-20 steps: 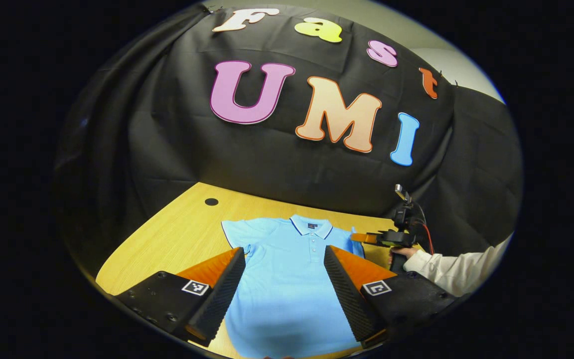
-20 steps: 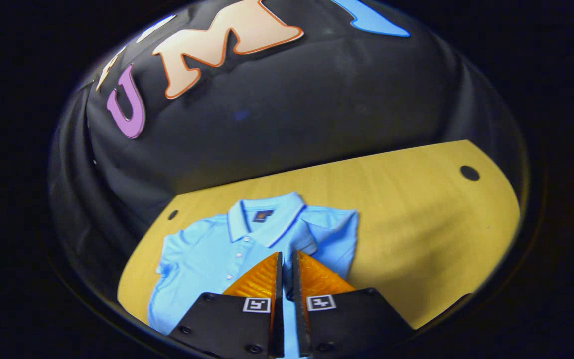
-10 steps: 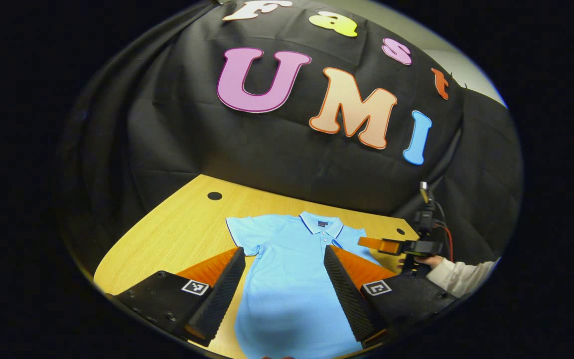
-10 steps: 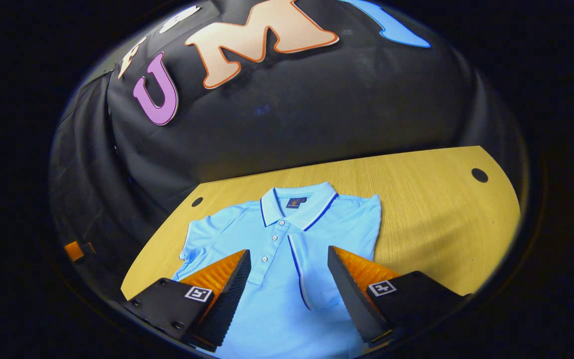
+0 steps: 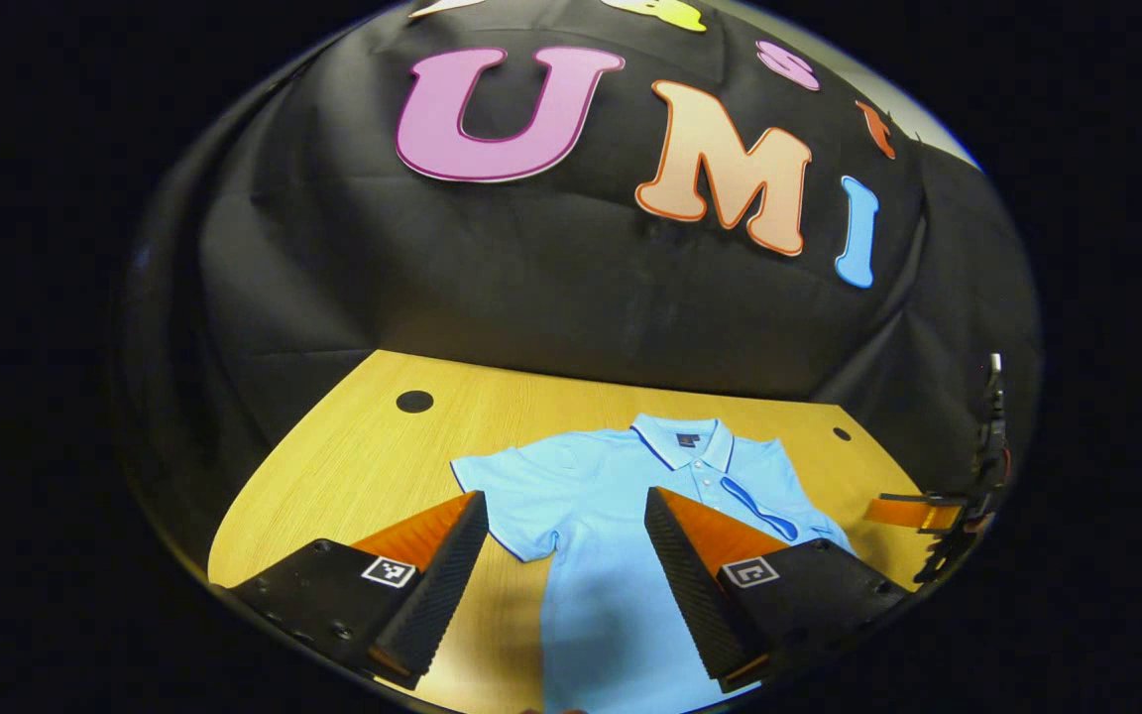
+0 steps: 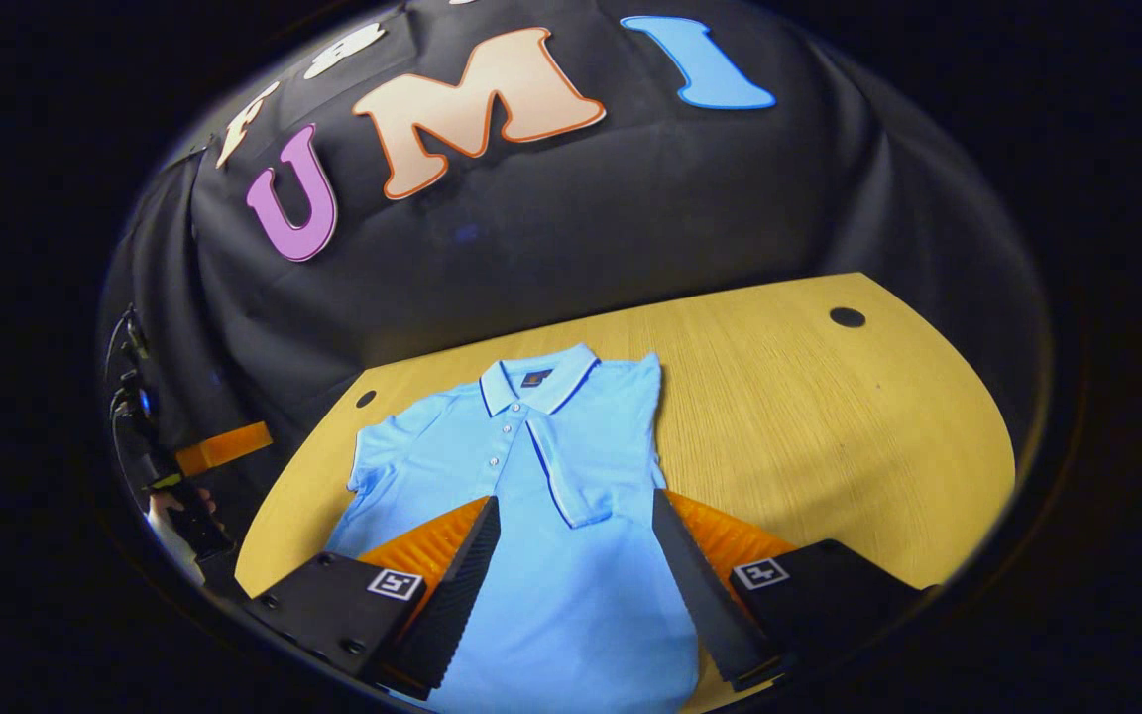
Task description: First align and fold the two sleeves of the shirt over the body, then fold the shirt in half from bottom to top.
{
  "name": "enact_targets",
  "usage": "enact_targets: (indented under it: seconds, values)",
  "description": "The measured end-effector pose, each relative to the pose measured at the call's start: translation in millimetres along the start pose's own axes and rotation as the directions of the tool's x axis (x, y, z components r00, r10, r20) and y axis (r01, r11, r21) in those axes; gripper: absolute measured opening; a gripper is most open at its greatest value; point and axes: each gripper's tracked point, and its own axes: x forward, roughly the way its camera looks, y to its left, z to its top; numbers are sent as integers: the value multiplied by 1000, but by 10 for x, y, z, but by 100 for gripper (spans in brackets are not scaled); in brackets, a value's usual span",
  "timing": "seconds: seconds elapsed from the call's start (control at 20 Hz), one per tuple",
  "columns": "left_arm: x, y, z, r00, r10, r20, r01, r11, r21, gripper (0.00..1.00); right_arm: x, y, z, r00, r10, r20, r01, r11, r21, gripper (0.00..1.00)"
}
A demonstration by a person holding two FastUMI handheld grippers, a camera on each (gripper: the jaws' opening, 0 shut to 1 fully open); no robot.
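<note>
Left gripper view: the left gripper (image 5: 566,555) is seen at 6 o'clock with its jaws wide apart and nothing held between them. A light blue polo shirt (image 5: 621,496) is laid flat on the wooden desk (image 5: 353,466), the collar (image 5: 682,442) pointing toward the black cloth wall (image 5: 531,288). One short sleeve (image 5: 502,491) is spread out on the desk toward 9 o'clock. The other sleeve (image 5: 759,504) is folded over the body, its dark-trimmed edge lying across the chest. The right gripper (image 5: 913,511) is seen at 3 o'clock, off the shirt; the state of its jaws cannot be told from there.

In the right gripper view, the right gripper (image 6: 576,575) is held above the lower part of the shirt (image 6: 531,496), jaws apart and empty. The folded sleeve (image 6: 576,486) is seen beside the button line, and the open sleeve (image 6: 383,451) lies toward 9 o'clock. The left gripper (image 6: 219,448) and a hand (image 6: 174,506) are seen at 9 o'clock, beyond the desk (image 6: 829,426) edge.
</note>
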Motion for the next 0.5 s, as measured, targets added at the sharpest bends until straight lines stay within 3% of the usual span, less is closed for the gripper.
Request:
enact_targets:
  seconds: [0.25,0.5]
  values:
    - [668,328,-212,996,34,-81,-34,999,0,95,-349,-86,-124,998,-69,10,68,996,53,98]
    - [1014,551,-557,983,67,-171,-57,996,67,96,-594,-129,-25,992,-120,46,115,988,108,97]
